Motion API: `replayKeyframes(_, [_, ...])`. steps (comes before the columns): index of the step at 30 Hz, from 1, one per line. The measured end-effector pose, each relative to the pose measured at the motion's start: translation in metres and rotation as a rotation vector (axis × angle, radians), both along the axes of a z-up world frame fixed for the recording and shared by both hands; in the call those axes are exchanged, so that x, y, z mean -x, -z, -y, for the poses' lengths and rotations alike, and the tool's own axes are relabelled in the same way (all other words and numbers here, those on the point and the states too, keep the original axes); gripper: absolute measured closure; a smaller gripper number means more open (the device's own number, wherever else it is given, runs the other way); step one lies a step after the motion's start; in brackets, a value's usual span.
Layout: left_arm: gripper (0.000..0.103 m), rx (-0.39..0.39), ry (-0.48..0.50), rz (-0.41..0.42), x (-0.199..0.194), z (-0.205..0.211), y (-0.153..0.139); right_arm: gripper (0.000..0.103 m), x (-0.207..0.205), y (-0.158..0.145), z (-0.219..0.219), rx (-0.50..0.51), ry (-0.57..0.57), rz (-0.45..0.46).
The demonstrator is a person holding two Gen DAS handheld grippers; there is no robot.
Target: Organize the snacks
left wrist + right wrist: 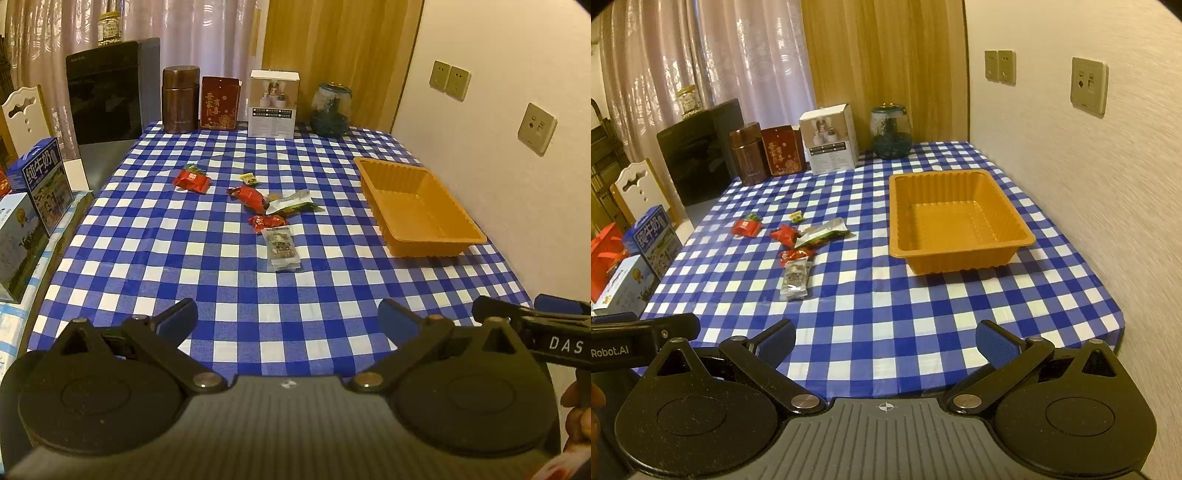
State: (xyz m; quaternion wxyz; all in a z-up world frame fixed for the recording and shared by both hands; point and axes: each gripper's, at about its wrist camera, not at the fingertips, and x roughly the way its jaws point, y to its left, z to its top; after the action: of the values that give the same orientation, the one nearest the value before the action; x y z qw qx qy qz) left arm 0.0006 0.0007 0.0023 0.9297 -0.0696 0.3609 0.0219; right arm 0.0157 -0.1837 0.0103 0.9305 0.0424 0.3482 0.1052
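Note:
Several snack packets lie mid-table on the blue checked cloth: a red packet (192, 180) (745, 226), a small yellow candy (249, 179) (796, 216), a second red packet (246, 196) (784, 234), a silver-green pouch (291, 202) (824, 232), a small red packet (267, 222) (797, 254) and a clear-wrapped snack (281, 248) (794, 278). An empty orange tray (470, 232) (1023, 236) sits at the right. My left gripper (287, 321) and right gripper (885, 340) are open and empty over the near table edge.
At the table's back stand a brown canister (180, 99), a red box (219, 103), a white box (272, 105) and a glass jar (330, 110). Milk cartons (40, 184) stand left of the table. A wall (498, 147) borders the right side.

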Motion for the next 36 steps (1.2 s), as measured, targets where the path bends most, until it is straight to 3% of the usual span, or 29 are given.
replayKeyframes(36, [0.0,0.013,0.003,-0.005,0.0009,-0.0006,0.004,0.0,-0.0006,0.0009,0.0012,0.0,0.0,-0.001])
